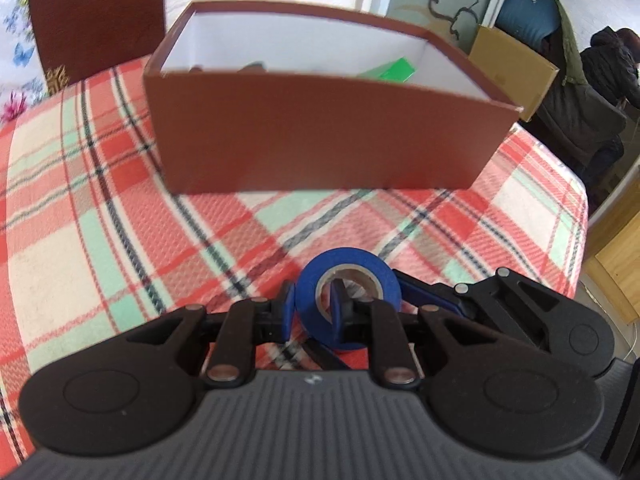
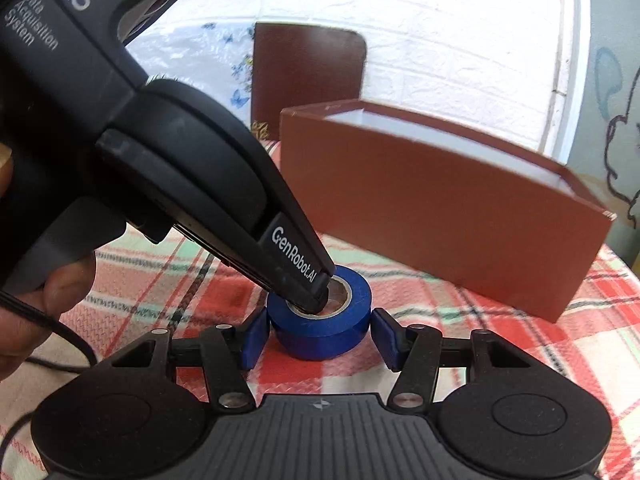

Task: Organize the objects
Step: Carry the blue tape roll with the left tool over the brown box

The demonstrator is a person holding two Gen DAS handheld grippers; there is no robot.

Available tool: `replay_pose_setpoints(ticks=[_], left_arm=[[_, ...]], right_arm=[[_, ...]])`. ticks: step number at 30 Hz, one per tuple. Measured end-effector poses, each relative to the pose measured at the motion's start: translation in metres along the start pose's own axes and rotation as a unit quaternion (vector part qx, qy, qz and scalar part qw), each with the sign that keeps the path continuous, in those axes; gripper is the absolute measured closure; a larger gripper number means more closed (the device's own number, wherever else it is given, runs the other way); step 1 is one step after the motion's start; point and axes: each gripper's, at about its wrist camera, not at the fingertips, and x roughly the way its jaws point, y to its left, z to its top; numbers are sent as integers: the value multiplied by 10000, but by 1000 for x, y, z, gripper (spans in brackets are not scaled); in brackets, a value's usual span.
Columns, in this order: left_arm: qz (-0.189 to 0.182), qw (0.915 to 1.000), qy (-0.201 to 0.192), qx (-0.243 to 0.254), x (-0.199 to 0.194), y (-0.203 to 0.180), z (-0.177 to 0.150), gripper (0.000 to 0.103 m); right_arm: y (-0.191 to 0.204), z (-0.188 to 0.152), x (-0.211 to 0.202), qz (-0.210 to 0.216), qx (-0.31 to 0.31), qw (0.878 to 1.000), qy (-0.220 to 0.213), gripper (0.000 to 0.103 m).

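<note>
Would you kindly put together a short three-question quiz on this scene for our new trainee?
1. True or false: the left hand-held gripper grips the wall of the blue tape roll, with one finger inside its core.
2. Multiple choice: the right hand-held gripper's blue pads are A) clamped on the roll, B) spread either side of it and apart from it, C) inside the brown box.
3. Fill in: the green item lies inside the ____.

Key: 1 true; 2 B; 3 brown box.
</note>
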Motion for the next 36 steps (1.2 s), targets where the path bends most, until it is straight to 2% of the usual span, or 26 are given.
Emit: replay_pose_setpoints(ticks=[8,21,27,36], left_arm=[[96,9982,-422,425,-25,-18,29,83],[284,9918,-1019,715,-44,-34,88,83],[376,9906,-1109,707,-39,-36,108,83],[482,9910,-1034,693,-15,-37,135,83]], right_arm=[[-11,19,-13,-313,-157,9976,-604,50],[-46,65,-7,-516,-52,9893,-1362,49],[-64,82,7,-540,-31,9877,-1470,49],[-93,98,39,-505,20,9894,-1363,49]])
